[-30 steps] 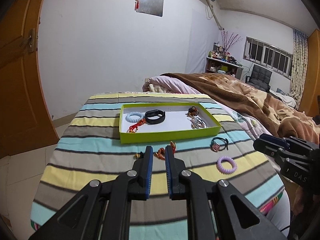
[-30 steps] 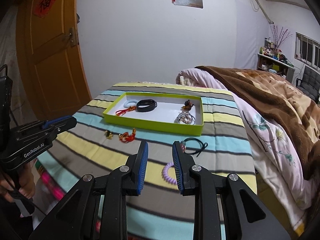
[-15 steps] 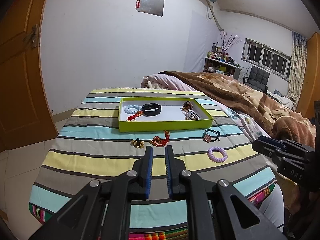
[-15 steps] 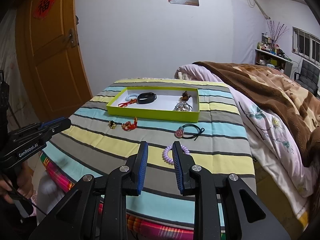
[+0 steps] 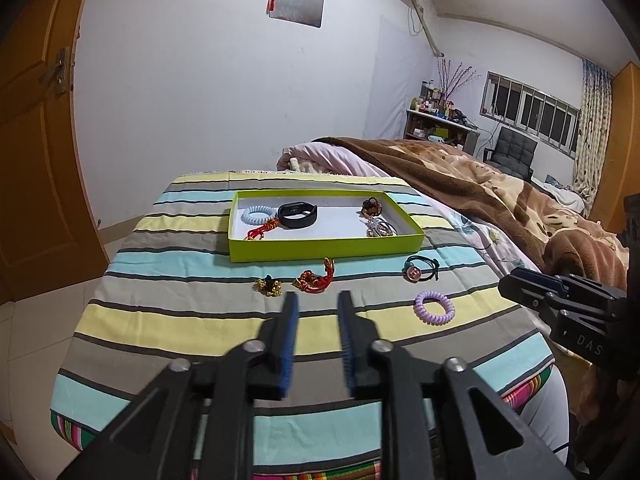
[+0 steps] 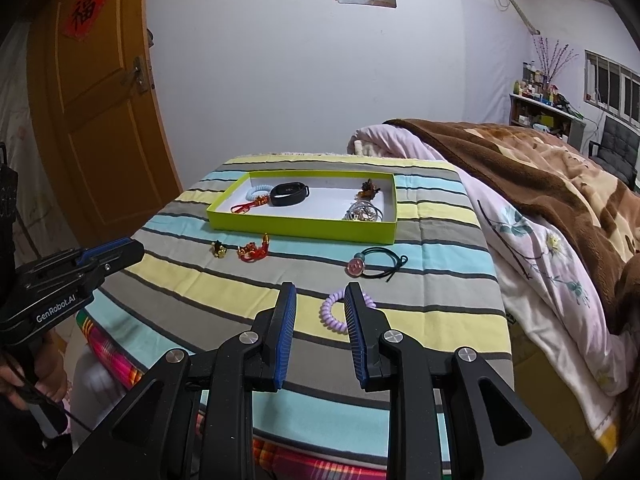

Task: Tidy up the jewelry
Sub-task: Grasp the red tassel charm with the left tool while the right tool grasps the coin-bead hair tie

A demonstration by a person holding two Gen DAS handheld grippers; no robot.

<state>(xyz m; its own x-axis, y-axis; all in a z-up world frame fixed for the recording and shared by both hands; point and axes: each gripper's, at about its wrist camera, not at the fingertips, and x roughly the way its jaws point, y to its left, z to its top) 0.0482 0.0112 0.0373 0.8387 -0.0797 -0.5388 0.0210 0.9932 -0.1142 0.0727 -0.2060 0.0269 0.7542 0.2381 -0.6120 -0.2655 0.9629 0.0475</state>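
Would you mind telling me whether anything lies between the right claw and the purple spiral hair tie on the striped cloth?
Nothing visible does. The right claw is open and empty, above the purple spiral hair tie, with only bare striped cloth around it. The black hair tie with a pink bead lies farther off, towards the green tray.

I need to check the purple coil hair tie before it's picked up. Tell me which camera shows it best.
The left wrist view: the purple coil hair tie lies whole and unobstructed on the striped cloth. In the right wrist view it is nearer, but a finger of the right gripper covers part of the ring.
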